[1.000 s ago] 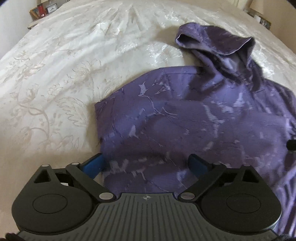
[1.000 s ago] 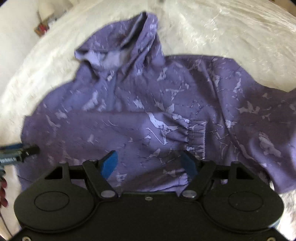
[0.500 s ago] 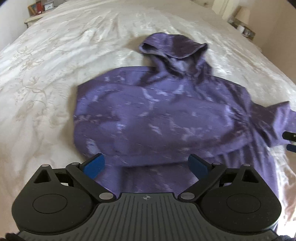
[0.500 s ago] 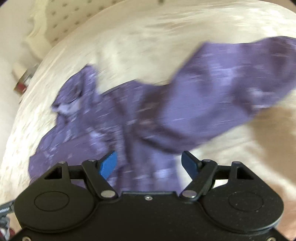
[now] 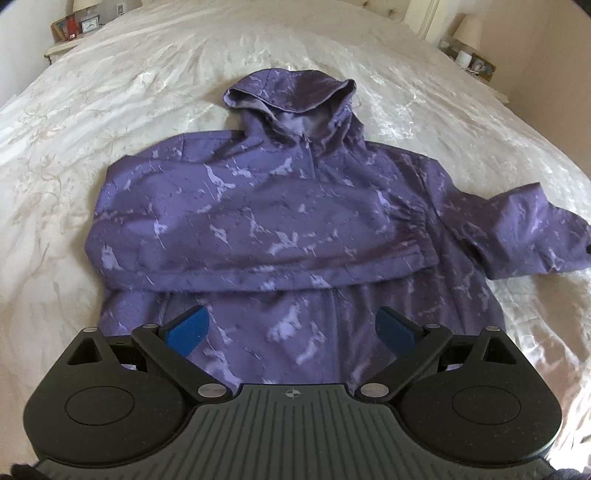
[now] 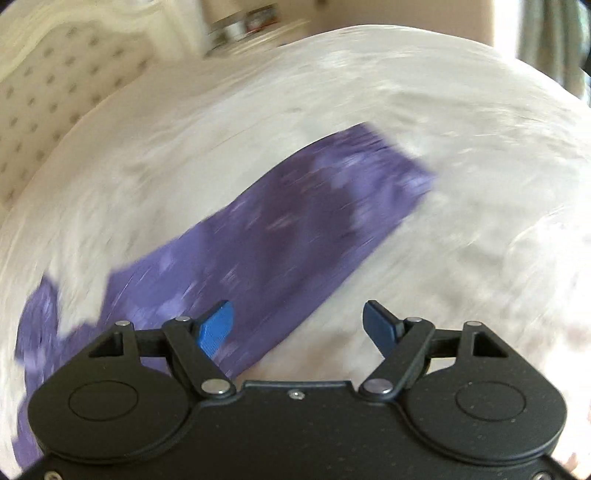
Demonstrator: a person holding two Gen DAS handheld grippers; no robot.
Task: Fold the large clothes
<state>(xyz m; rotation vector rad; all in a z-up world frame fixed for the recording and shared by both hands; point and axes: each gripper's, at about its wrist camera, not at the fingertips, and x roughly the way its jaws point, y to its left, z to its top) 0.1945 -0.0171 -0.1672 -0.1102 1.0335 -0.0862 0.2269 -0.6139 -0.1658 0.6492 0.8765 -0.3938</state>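
A purple patterned hoodie (image 5: 280,221) lies face up on a white bedspread (image 5: 110,92), hood (image 5: 291,92) at the far end. One sleeve is folded across its chest (image 5: 258,251). The other sleeve (image 5: 517,229) sticks out to the right. My left gripper (image 5: 291,328) is open and empty above the hoodie's lower hem. My right gripper (image 6: 297,325) is open and empty over the outstretched sleeve (image 6: 295,225), which runs diagonally in a blurred right wrist view.
Nightstands with small items stand at the far left (image 5: 74,27) and far right (image 5: 472,59) of the bed. A tufted headboard (image 6: 44,92) shows at the left of the right wrist view. White bedspread surrounds the hoodie on all sides.
My left gripper has pulled back and centred on the hoodie. My right gripper has swung right, away from the chest, toward the outstretched sleeve. Both stayed open.
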